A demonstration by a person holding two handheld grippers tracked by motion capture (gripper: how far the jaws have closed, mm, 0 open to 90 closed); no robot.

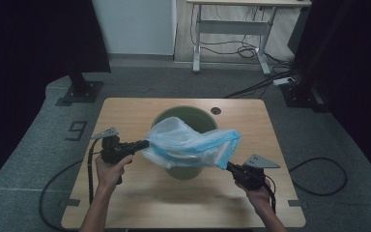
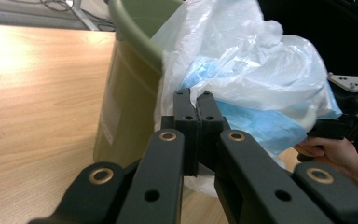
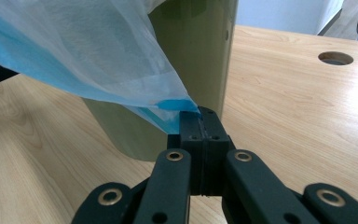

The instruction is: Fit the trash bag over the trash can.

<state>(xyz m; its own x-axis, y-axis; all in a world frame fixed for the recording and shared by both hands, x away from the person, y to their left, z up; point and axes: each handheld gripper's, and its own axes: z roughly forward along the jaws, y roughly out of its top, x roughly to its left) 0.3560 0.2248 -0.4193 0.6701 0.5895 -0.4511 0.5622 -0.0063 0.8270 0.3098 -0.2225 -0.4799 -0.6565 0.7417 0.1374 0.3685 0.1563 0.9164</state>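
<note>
The left gripper (image 1: 142, 144) has its jaws clamped on one edge of the bag (image 1: 188, 142), a thin white and blue plastic one; the film bunches up just beyond its fingertips (image 2: 186, 100). The right gripper (image 1: 228, 166) pinches the opposite corner, where a blue strip sits right at its closed fingertips (image 3: 193, 122). Between the two grippers the bag hangs stretched over the green bin (image 1: 193, 116), which stands on the table (image 1: 125, 111) just behind both sets of jaws.
</note>
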